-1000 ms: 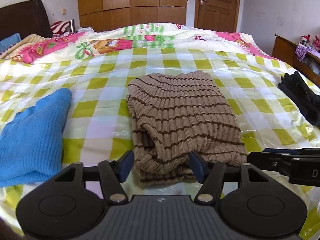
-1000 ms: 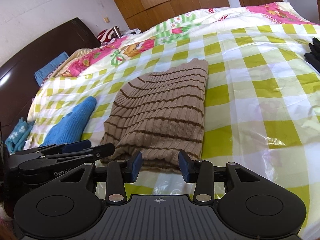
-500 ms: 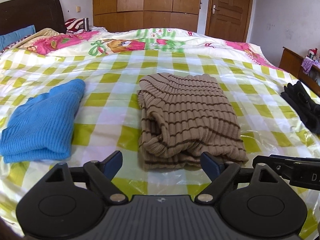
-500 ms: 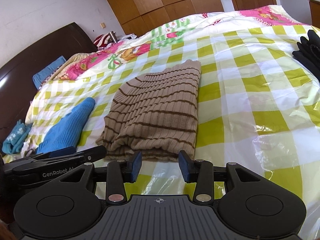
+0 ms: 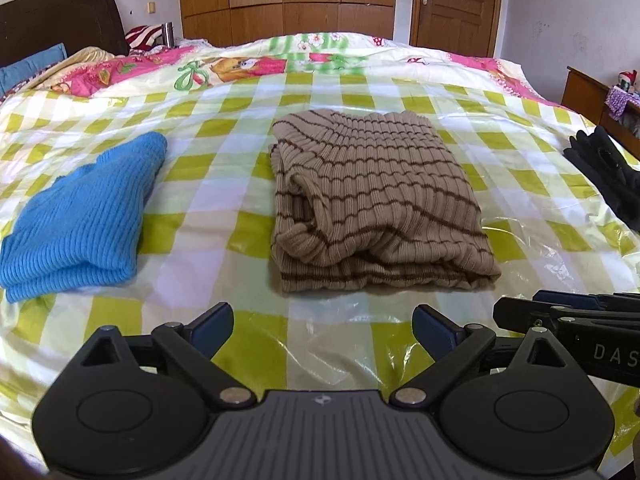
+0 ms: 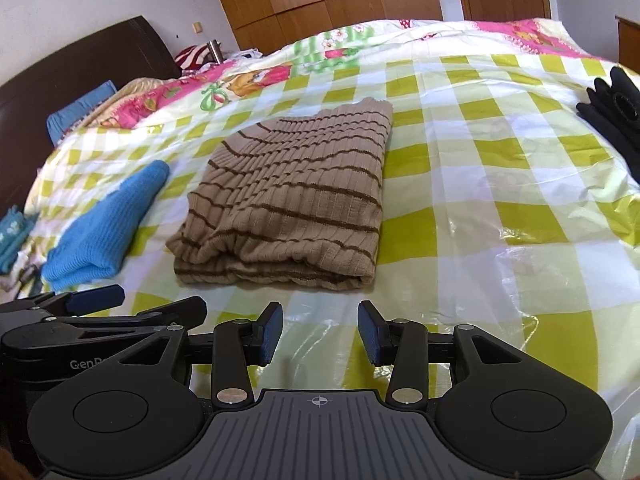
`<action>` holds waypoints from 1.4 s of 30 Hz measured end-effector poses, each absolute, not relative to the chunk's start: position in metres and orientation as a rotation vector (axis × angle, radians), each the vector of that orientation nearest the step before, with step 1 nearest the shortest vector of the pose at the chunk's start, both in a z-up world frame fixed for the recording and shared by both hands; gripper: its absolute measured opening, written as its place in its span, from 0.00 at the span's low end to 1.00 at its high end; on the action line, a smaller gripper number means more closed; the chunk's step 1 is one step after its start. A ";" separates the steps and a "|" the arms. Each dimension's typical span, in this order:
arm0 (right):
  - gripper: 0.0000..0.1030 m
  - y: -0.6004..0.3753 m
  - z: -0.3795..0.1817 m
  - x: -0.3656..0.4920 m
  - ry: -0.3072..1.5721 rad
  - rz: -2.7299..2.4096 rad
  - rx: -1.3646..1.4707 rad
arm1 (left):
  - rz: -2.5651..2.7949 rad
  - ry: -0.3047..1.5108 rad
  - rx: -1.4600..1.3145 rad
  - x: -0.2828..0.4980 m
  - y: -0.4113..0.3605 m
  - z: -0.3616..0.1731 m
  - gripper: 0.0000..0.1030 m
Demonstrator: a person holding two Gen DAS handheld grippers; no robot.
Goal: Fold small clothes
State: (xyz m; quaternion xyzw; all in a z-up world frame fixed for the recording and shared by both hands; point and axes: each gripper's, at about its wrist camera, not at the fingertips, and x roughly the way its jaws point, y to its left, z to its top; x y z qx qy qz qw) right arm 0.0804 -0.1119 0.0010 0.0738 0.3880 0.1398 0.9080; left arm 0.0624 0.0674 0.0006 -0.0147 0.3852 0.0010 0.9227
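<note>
The left gripper (image 5: 323,326) stands spread wide and holds nothing; a second ago its fingers flanked the near hem of the striped sweater (image 5: 376,204), and now they sit back from it with a strip of checked cover (image 5: 248,216) showing between. The right gripper (image 6: 320,334) is also released and empty, its pads parted less widely, and it too has drawn back from the sweater's near edge, which it was almost touching before. The sweater lies folded into a rectangle on the cover, just beyond both grippers, its folded bulk facing them. Left of the sweater, apart from it, lies the folded blue knit (image 5: 80,216). Well to the sweater's right, at the bed's edge, sits a black garment (image 5: 608,172). Beyond the sweater's far edge lies the cartoon quilt (image 5: 248,66).
</note>
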 end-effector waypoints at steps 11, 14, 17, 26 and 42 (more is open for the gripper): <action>0.44 -0.108 -0.002 0.079 0.806 0.274 0.106 | 0.011 0.803 -0.002 0.062 0.063 -0.003 1.00; 0.44 -0.109 -0.002 0.080 0.808 0.267 0.106 | 0.011 0.807 0.000 0.062 0.063 -0.004 1.00; 0.44 -0.108 -0.003 0.080 0.814 0.261 0.101 | 0.013 0.813 0.003 0.062 0.062 -0.005 1.00; 0.44 -0.107 -0.004 0.079 0.818 0.254 0.090 | 0.014 0.821 -0.005 0.062 0.063 -0.006 1.00; 0.44 -0.106 -0.005 0.078 0.826 0.244 0.077 | 0.018 0.825 0.009 0.062 0.062 -0.007 1.00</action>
